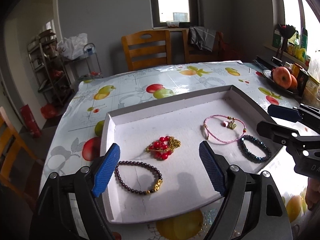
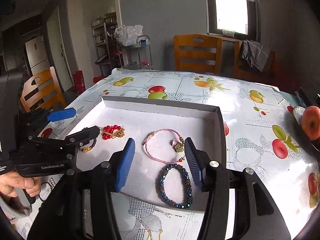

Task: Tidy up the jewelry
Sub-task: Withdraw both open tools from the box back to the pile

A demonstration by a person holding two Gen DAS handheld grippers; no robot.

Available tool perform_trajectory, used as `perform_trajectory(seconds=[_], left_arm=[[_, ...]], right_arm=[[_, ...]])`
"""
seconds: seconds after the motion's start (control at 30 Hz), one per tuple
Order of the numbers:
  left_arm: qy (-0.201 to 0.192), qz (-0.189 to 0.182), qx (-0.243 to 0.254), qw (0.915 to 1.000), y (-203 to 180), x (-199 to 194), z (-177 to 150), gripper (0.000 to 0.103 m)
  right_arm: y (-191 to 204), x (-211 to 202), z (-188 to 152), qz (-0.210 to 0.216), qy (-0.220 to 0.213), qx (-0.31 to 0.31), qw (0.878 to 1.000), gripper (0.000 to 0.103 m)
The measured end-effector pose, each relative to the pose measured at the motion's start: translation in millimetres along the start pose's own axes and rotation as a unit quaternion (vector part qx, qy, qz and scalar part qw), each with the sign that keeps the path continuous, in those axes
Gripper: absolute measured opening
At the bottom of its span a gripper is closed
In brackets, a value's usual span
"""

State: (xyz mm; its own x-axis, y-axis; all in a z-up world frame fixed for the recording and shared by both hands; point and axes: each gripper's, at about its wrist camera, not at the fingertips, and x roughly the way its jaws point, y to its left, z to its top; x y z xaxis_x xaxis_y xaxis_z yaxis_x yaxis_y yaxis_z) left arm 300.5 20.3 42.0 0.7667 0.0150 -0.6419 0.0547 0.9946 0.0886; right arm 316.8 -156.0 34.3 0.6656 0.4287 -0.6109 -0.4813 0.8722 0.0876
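Note:
A shallow white box [image 1: 180, 105] lies on the fruit-print tablecloth and holds several pieces of jewelry. A dark purple bead bracelet with a gold charm [image 1: 157, 184] lies near the front left. A tangle of red beads and gold chain [image 1: 163, 147] sits behind it. To the right are a pink cord bracelet with a green charm [image 1: 232, 125] and a dark blue bead bracelet [image 1: 260, 159]. My left gripper [image 1: 159, 148] hangs open above the purple bracelet and the red beads. In the right wrist view my right gripper [image 2: 159, 140] stands open over the pink bracelet [image 2: 179, 147] and the blue one [image 2: 161, 181]. Neither holds anything.
A plate of apples [image 1: 282, 76] and small packages stand at the table's right edge. Wooden chairs [image 1: 147, 49] stand beyond the far side, another at the left [image 2: 43, 92]. A hand [image 2: 18, 182] grips the left gripper's handle at the table's near edge.

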Motion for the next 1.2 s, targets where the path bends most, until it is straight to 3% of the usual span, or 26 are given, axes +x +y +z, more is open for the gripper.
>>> perform_trajectory(seconds=[0.13, 0.53, 0.9, 1.2], left_arm=[[-0.001, -0.004, 0.008, 1.0000, -6, -28, -21, 0.083], [-0.005, -0.024, 0.009, 0.9997, -25, -93, -68, 0.087], [0.036, -0.046, -0.009, 0.9983, -29, -108, -109, 0.088], [0.054, -0.054, -0.015, 0.9970, -27, -106, -124, 0.088]], right_arm=[[7, -31, -20, 0.004, -0.005, -0.007, 1.000, 0.063], [25, -85, -62, 0.008, 0.000, 0.001, 1.000, 0.065], [35, -94, -93, 0.037, 0.040, 0.005, 0.998, 0.065], [47, -86, -106, 0.048, 0.069, -0.010, 0.996, 0.065]])
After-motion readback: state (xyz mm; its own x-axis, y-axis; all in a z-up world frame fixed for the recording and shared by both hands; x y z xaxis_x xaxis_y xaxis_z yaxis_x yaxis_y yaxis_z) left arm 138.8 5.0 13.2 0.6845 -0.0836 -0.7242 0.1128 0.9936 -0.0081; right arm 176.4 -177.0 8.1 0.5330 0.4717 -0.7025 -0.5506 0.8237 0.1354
